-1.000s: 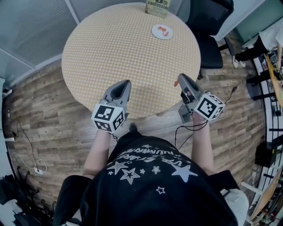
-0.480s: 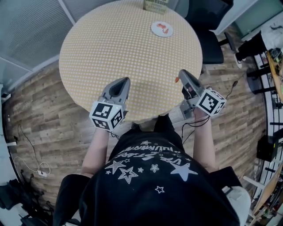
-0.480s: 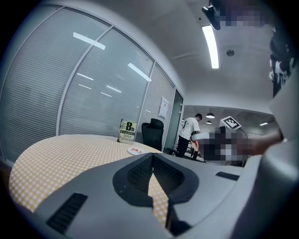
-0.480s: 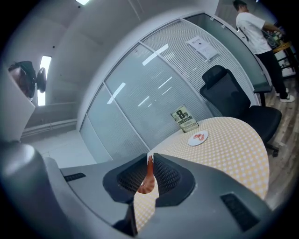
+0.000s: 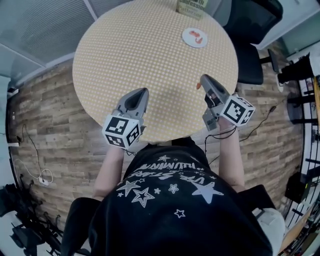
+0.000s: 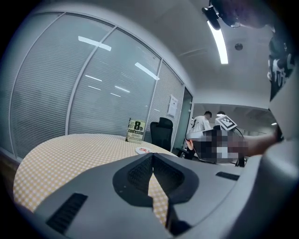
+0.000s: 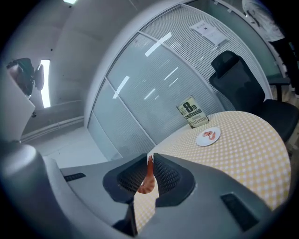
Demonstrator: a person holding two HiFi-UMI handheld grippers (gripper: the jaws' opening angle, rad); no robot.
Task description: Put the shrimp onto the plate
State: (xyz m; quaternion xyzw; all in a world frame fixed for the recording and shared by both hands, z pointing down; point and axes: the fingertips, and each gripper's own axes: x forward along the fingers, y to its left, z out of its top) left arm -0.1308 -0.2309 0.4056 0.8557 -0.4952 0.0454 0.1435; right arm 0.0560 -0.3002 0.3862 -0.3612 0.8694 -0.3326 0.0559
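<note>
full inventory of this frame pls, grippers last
table: 1, yellow-white checked, round, centre
plate: 1, white, table's far right part
shrimp on plate: looks like 2, orange, on plate
book: 1, pale green cover, standing at table's far edge
office chair: 1, black, right of table
held shrimp: 1, orange, between right gripper's jaws
left gripper: grey, shut, empty, over table's near edge
right gripper: grey, shut on held shrimp, near table's right edge
</note>
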